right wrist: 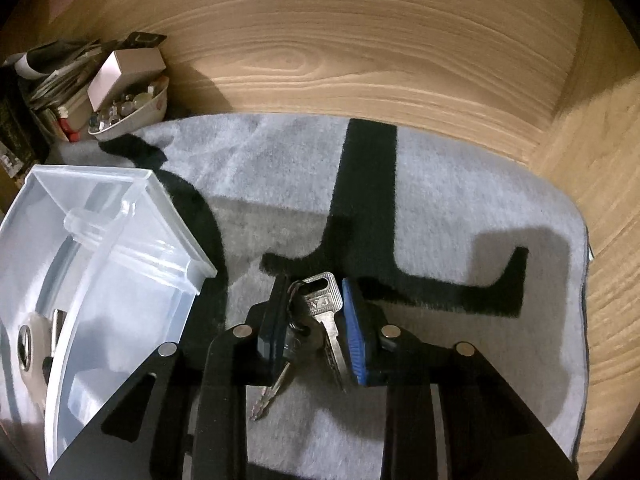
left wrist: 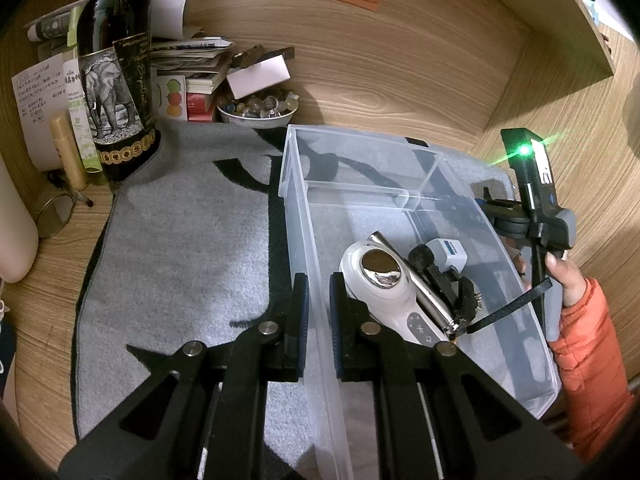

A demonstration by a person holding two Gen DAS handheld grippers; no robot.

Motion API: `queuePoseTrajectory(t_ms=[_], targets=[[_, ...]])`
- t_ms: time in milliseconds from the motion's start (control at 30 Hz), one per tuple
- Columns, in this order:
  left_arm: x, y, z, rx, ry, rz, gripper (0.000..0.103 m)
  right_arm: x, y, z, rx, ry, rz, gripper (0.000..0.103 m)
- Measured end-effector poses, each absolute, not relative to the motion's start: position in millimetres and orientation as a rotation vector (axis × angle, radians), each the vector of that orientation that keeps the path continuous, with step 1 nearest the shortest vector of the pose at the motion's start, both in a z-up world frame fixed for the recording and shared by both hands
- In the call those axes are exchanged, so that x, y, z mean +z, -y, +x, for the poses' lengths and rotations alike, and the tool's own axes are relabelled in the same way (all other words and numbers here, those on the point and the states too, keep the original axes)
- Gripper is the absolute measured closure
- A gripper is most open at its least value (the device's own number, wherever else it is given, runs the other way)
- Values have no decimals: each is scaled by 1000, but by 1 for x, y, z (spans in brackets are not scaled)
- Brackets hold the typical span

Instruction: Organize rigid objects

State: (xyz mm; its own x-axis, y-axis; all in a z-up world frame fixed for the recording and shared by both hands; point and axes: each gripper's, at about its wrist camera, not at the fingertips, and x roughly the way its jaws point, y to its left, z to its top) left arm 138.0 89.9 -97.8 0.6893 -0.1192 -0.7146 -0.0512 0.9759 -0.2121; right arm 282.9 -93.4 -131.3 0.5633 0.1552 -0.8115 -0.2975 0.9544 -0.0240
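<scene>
Right gripper (right wrist: 316, 320) pinches the bunch of keys (right wrist: 316, 320) on the grey mat (right wrist: 460, 200) – open mat beyond, clear plastic bin (right wrist: 120, 240) just left – while left gripper (left wrist: 319, 320) clamps the bin's near wall.

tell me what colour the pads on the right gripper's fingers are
Blue, seen best in the right wrist view: the right gripper has blue ribbed pads on either side of the keys.

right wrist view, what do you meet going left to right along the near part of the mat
clear plastic bin → left finger of the right gripper → bunch of keys between the fingers → blue-padded right finger → bare grey mat → wooden desk
</scene>
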Motion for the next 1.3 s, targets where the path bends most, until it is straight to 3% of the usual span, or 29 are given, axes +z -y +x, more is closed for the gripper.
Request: queuePoseTrajectory(t_ms=[467,533,800,933,1000,1133,1300], targets=[[-98,-90,138,-39,-810,-223,93,-87,105,223,297,-829,-118,81],[-98,-90,138,-38,-810,-222,93,-74,101,214,308,-797,-133,96],[-97,-91,138,-39,-809,-224,93,-34,91,192,346,-671,-167,96],[-97,-91,138,-39,-809,-225,93,-43,98,195,336,-714,-151,95],[-97,-91,139,-39,-809,-223,93,-55,102,198,327,-756,-146,91],[-97,-90,139,-38,-809,-224,93,-85,108,206,311,-854,-142,63],[-97,-90,139,-36,-810,-224,93,-117,104,212,311,-936,-190,56]])
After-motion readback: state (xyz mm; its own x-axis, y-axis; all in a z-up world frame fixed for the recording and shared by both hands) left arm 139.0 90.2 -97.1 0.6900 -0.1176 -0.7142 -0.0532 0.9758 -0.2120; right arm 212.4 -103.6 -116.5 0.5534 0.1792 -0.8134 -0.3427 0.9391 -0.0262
